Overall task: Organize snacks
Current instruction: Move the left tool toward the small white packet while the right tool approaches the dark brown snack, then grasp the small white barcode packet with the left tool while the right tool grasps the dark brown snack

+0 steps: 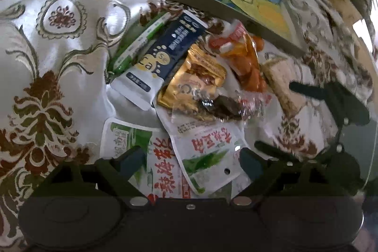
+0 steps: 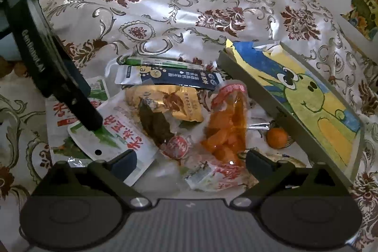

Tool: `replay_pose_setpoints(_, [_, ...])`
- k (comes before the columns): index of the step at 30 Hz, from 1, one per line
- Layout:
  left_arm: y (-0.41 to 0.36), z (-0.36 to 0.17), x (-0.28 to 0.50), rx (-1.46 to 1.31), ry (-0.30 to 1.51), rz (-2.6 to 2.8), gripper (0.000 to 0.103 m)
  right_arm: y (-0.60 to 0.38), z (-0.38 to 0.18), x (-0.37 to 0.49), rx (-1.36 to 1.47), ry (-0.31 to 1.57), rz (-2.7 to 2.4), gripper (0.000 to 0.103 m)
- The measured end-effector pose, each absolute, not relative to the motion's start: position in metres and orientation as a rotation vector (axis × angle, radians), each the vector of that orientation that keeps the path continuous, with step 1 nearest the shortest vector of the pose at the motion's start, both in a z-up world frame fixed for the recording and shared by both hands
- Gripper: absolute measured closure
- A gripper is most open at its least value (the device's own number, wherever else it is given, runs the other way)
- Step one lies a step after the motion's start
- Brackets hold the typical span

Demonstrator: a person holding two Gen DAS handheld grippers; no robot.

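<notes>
Both your grippers, left (image 1: 192, 157) and right (image 2: 191, 161), gape empty over seven snack packets (image 2: 153, 119), one box (image 2: 314, 96).

My grippers' fingers (image 2: 125, 161) are matt black plastic; the tablecloth (image 1: 59, 4) beneath is glossy, satin-like cloth with woven floral relief; the gold packet (image 1: 200, 77) is crinkled shiny foil; the orange-filled pouch (image 2: 226, 124) is clear glossy plastic; the shallow box (image 2: 295, 96) looks like matt card with a painted paper face.
</notes>
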State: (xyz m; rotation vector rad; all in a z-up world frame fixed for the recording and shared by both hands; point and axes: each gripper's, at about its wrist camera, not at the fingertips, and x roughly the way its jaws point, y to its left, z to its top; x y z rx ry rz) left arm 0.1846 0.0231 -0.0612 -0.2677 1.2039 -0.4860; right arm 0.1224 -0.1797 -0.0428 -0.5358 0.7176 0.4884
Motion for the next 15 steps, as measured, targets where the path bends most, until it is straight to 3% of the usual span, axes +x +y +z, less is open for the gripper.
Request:
replay_pose_setpoints(5, [0.027, -0.067, 0.194, -0.331, 1.192, -0.456, 0.012, -0.18, -0.042, 0.123, -0.522, 0.707, 0.489, 0.002])
replay_pose_setpoints(7, [0.028, -0.067, 0.194, -0.34, 1.18, -0.436, 0.02, -0.179, -0.041, 0.124, -0.515, 0.699, 0.497, 0.002])
replay_pose_setpoints(11, [0.038, -0.066, 0.195, -0.41, 1.183, -0.432, 0.076, -0.174, -0.044, 0.124, -0.553, 0.687, 0.498, 0.004])
replay_pose_setpoints(15, [0.042, -0.074, 0.193, -0.52, 1.212, -0.457, 0.076, -0.168, -0.047, 0.127, -0.57, 0.675, 0.497, 0.014])
